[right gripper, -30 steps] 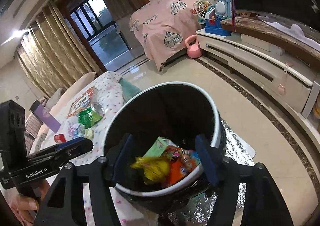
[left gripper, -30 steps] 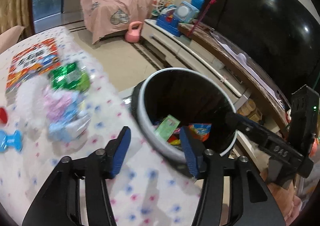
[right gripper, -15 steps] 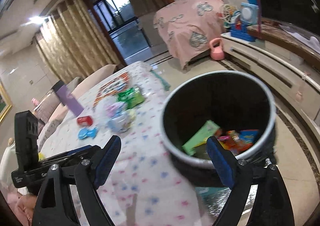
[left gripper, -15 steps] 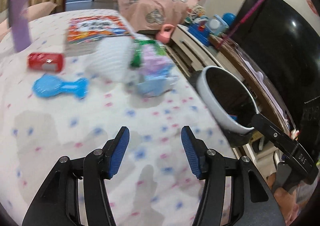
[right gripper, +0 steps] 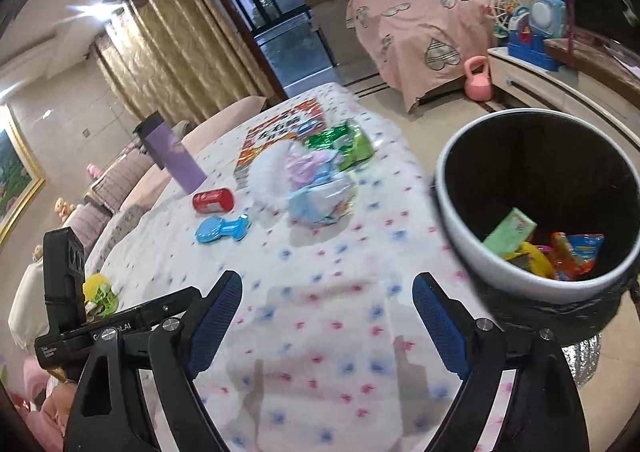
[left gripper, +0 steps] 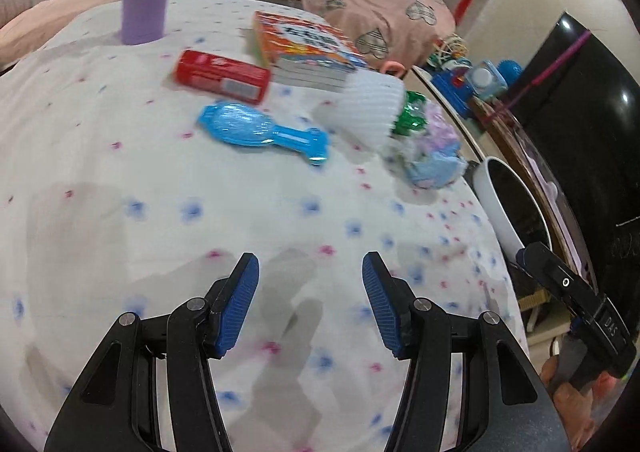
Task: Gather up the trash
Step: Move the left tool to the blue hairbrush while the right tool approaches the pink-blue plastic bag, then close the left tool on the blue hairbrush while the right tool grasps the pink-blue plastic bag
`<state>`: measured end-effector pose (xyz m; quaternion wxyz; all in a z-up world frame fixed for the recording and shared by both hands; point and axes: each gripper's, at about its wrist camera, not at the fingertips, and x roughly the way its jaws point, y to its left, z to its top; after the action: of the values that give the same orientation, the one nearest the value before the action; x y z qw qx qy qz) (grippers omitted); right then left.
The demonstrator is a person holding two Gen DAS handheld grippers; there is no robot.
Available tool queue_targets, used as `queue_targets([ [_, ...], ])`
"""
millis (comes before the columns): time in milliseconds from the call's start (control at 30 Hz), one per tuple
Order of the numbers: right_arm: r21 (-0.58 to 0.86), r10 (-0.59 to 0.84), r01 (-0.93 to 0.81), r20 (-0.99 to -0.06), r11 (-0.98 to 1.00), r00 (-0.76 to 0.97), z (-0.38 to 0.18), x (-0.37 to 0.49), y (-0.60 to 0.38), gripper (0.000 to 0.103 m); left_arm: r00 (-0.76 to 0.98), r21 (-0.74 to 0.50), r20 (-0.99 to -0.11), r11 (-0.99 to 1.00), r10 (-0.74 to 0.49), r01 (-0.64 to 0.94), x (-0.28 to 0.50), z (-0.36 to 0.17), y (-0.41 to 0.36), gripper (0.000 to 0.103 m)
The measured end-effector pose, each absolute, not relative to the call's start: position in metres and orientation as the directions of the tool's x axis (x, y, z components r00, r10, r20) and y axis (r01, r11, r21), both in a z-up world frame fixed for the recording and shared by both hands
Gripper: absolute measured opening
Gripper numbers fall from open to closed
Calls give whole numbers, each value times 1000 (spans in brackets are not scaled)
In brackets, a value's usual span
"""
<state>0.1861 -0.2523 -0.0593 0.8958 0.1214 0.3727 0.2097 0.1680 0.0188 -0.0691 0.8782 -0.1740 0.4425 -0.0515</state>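
Note:
Trash lies on the white spotted tablecloth [left gripper: 120, 172]: a white foam net [left gripper: 364, 108], a green wrapper [left gripper: 412, 118] and a crumpled pale blue and pink wrapper pile [left gripper: 434, 160], also seen as the wrapper pile [right gripper: 320, 188]. My left gripper [left gripper: 310, 264] hangs open over bare cloth, well short of them. My right gripper [right gripper: 326, 280] stands wide open over the cloth, nothing between its pads. The white-rimmed black bin [right gripper: 472, 248] stands to its right and holds a green box [right gripper: 510, 230], a yellow wrapper and orange wrappers [right gripper: 576, 252].
A red can [left gripper: 220, 74], a blue brush [left gripper: 260, 132], a stack of books [left gripper: 304, 48] and a purple bottle [left gripper: 144, 0] share the table. The bin rim [left gripper: 496, 204] sits past the table's right edge. A TV cabinet, toys and a covered sofa lie beyond.
Both grippers have swung left from above the bin to over the tablecloth. The right jaws have widened, and the yellow wrapper once between them now lies in the bin.

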Motion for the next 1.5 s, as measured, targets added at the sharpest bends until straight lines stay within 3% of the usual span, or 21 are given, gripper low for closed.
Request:
queue_targets([
  [167,371,475,-299,-624,879,621,-62,191,-240,89,599,-326,-762,945,-247,-26,173,-70,27,55],
  [367,363,482,-318,-630,876,608,-61,200,-232,89,584,-166,-785,978,-209,127,200,-64,27,57],
  [600,367,492,-328,-631,871,599,-60,215,-226,89,611,-48,-767,968,-195,248,237,-59,38,76],
  [800,367,486,-319,-643,874,591,-63,238,-222,89,602,75,-785,942,-147,328,269,-68,36,80],
  [1133,399,487,-282,-658,872,575,-71,284,-214,89,558,35,-807,928,-192,370,291,-79,37,80],
  [1200,405,484,-270,-662,873,572,-74,292,-211,88,539,12,-815,925,-211,381,287,-83,33,73],
  [1233,400,479,-267,-667,877,571,-75,293,-210,83,534,4,-817,924,-218,383,285,-85,32,70],
  [1267,386,464,-262,-676,885,572,-76,293,-208,62,540,0,-811,924,-223,381,280,-84,32,66],
  [1333,371,449,-255,-689,893,569,-77,292,-206,46,530,-33,-809,920,-253,390,273,-83,31,55],
  [1367,366,443,-251,-688,896,575,-77,288,-206,45,523,-52,-809,918,-270,394,270,-81,31,45],
  [1500,335,415,-246,-691,909,591,-74,271,-204,43,475,-162,-807,905,-351,394,258,-78,36,46],
])
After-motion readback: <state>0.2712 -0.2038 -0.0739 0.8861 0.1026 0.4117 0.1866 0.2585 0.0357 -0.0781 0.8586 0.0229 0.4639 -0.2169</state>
